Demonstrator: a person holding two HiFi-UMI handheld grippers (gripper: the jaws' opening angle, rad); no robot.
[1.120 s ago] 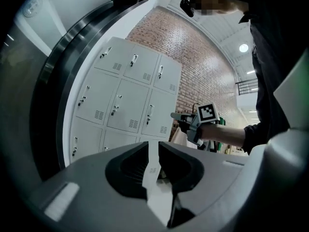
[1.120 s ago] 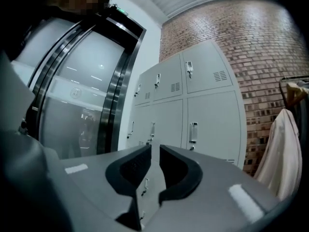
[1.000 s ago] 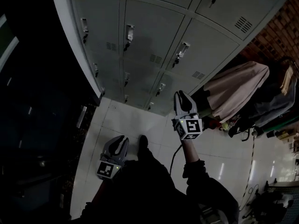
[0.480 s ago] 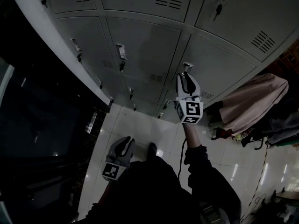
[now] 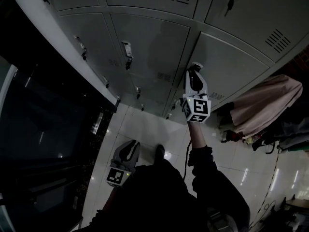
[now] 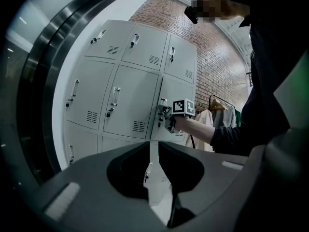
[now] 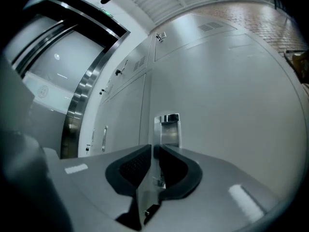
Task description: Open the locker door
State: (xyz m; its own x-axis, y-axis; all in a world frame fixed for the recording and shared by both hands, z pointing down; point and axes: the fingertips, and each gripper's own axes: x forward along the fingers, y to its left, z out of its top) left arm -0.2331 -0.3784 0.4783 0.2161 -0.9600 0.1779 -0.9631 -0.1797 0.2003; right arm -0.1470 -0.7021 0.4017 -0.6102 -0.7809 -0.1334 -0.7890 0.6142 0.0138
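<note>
Left gripper point(image 5: 131, 148): low at about 7 o'clock in the head view, close to the person's body and over the pale tiled floor point(image 5: 145, 124). Its own view point(image 6: 154, 146) shows the jaws drawn together with the tips meeting and nothing between them. It points at the lockers from well back.

Right arm: a dark sleeve point(image 5: 205, 170) reaches up toward 1 o'clock, with a bare wrist just behind the marker cube point(image 5: 197, 109).

Right gripper point(image 5: 194, 72): raised against the locker front. In its own view point(image 7: 152, 148) the jaws are closed to a thin slit, with the tips right at the foot of the handle — whether they nip any part of it I cannot tell.

Handle point(image 7: 169, 128): an upright metal plate, shiny at the top, at 12 o'clock just past the jaw tips. In the head view point(image 5: 195, 65) it sits at the very tip of the right gripper.

Locker door point(image 5: 231, 69): grey and shut flush with its neighbours, in the right-hand column of the bank. The handle is on its left edge, and the door fills most of the right gripper view point(image 7: 231, 105).

Lockers point(image 5: 145, 47): a bank of matching grey doors, each with its own small handle, spreading from 9 to 12 o'clock around the task door.

Garment point(image 5: 263, 105): pale, hanging at about 4 o'clock from the right gripper, beside the lockers.

Brick wall point(image 6: 217, 66): behind the bank, seen in the left gripper view.
</note>
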